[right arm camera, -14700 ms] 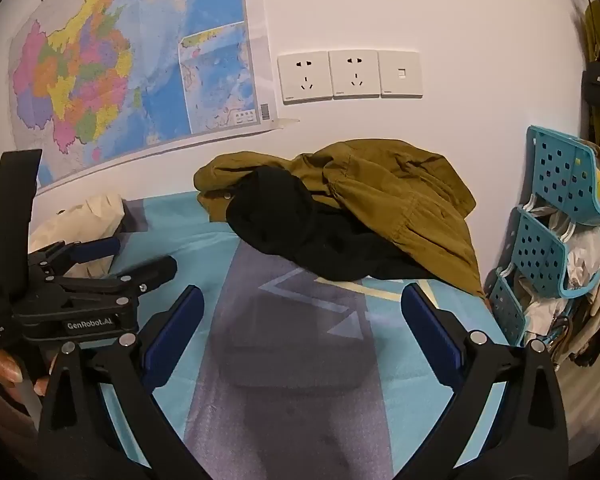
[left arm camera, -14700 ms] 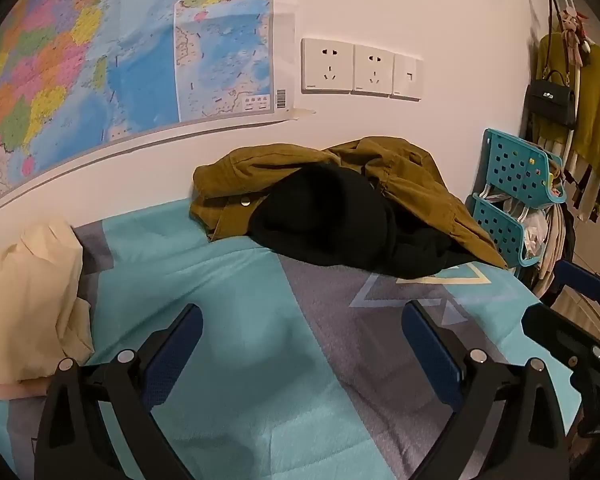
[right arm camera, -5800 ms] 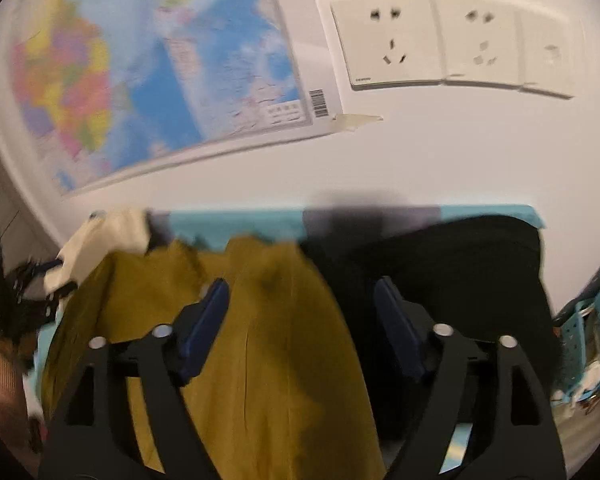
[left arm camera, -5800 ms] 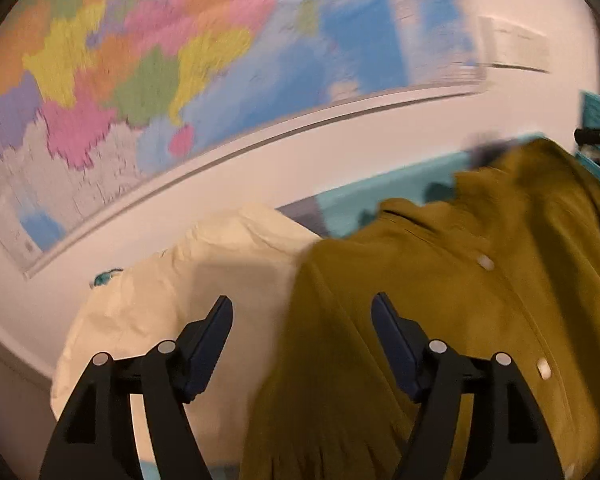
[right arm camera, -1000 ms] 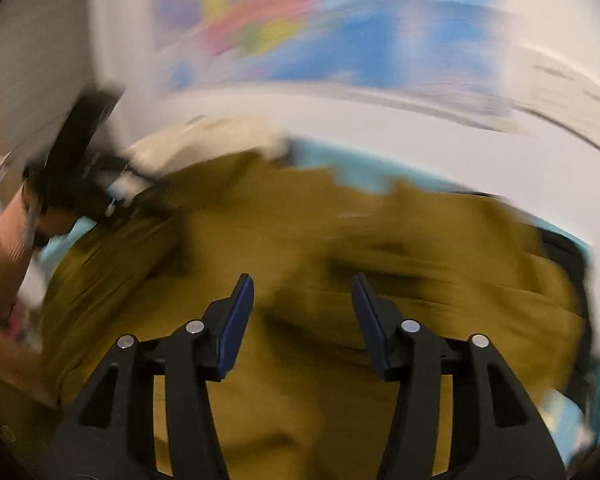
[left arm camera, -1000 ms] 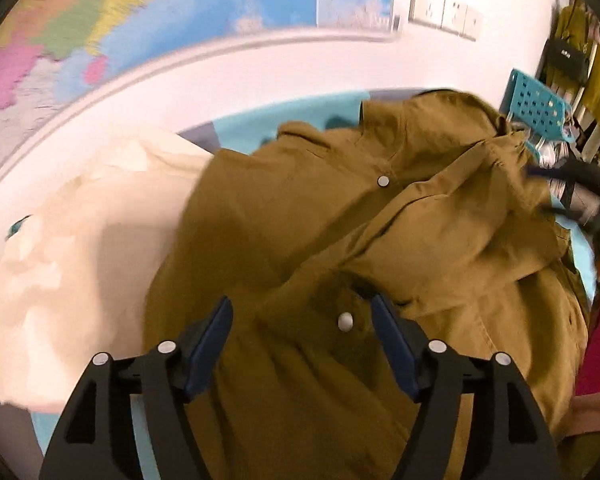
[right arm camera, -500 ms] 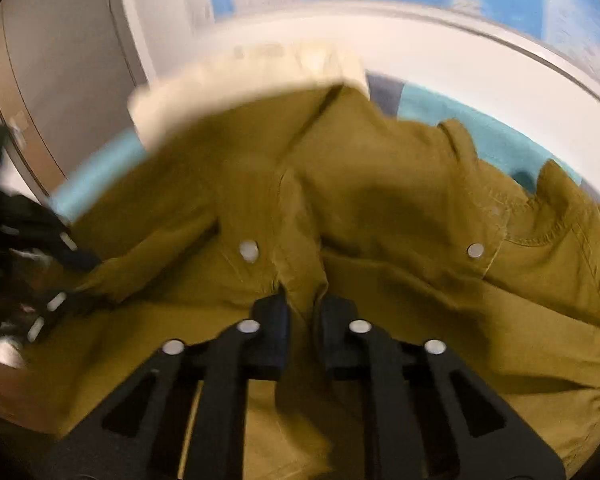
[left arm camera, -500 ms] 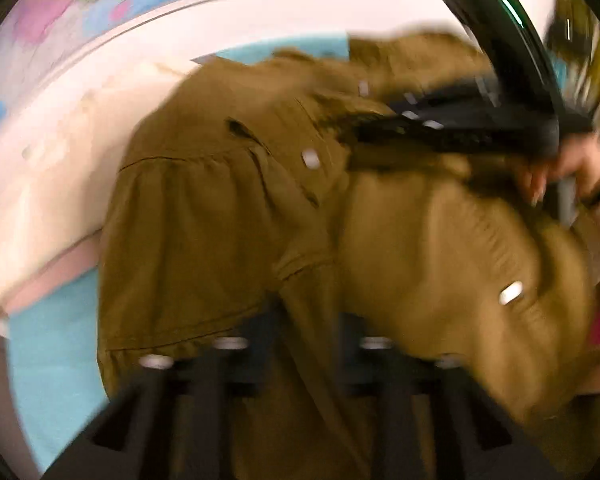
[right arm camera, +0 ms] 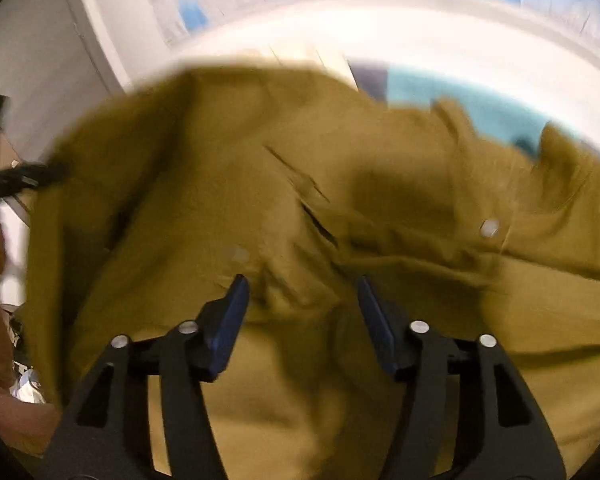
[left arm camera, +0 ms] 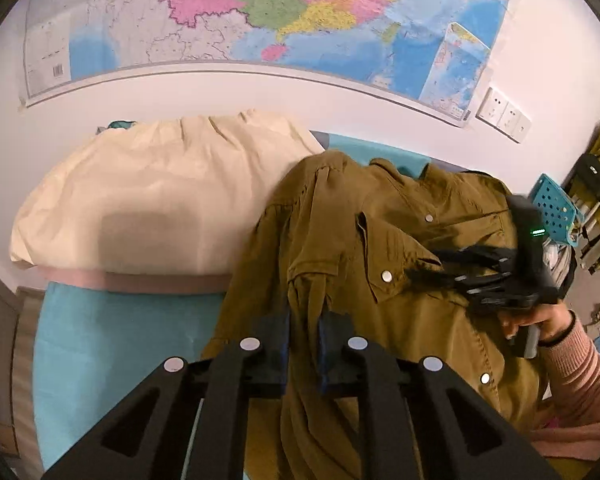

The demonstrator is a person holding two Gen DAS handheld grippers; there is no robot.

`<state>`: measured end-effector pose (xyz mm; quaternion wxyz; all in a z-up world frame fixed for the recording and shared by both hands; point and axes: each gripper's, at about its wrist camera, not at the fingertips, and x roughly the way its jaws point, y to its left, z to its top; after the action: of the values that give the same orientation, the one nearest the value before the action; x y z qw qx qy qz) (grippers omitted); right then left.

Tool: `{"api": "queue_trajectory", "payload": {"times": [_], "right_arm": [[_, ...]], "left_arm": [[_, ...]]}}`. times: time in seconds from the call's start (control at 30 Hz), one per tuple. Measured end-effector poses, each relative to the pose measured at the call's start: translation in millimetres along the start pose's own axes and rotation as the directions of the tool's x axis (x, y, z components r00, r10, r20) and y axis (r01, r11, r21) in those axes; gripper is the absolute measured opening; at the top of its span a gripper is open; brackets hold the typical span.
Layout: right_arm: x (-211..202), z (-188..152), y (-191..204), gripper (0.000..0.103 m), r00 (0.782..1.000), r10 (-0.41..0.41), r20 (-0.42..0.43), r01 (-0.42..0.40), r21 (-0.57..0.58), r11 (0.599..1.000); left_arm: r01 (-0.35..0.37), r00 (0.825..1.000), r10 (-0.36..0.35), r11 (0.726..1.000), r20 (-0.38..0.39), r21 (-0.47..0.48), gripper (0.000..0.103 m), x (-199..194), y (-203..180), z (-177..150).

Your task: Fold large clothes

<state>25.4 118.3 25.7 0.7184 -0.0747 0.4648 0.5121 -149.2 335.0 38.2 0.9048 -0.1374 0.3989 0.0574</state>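
An olive-brown jacket with silver snap buttons lies crumpled over the teal bed, partly lifted. My left gripper is shut on a fold of the jacket's fabric near its left side. In the left wrist view my right gripper sits over the jacket at the right, held by a hand in a pink sleeve. The right wrist view is blurred; there the right gripper is open, its jaws apart just above the jacket, holding nothing.
A cream pillow lies at the head of the teal bed sheet. A wall map and sockets are behind. A teal plastic rack and hanging clothes stand at the right.
The left gripper has closed on a jacket fold and stayed shut. The right gripper, shut on the fabric half a second ago, has opened and let go while moving.
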Motion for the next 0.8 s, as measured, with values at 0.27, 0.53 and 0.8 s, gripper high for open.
{"api": "queue_trajectory", "payload": {"times": [0.27,0.53,0.8], "right_arm": [[-45,-41,113,0.075,0.872,0.485,-0.067,-0.488,-0.170,0.856],[-11,-69,175,0.008,0.809,0.545,-0.219,-0.583,-0.185,0.791],[-146,0,97,0.005,0.885,0.464,0.037,-0.443,-0.238,0.864]], "left_arm": [[0.036,0.999,-0.036,0.999,-0.008,0.037,0.011,4,-15,9],[0.017,0.999,-0.014,0.997,-0.041,0.077,0.013,8,-29,13],[0.076,0.992,-0.086,0.991,0.093,0.107,0.028,-32,-51,42]]}}
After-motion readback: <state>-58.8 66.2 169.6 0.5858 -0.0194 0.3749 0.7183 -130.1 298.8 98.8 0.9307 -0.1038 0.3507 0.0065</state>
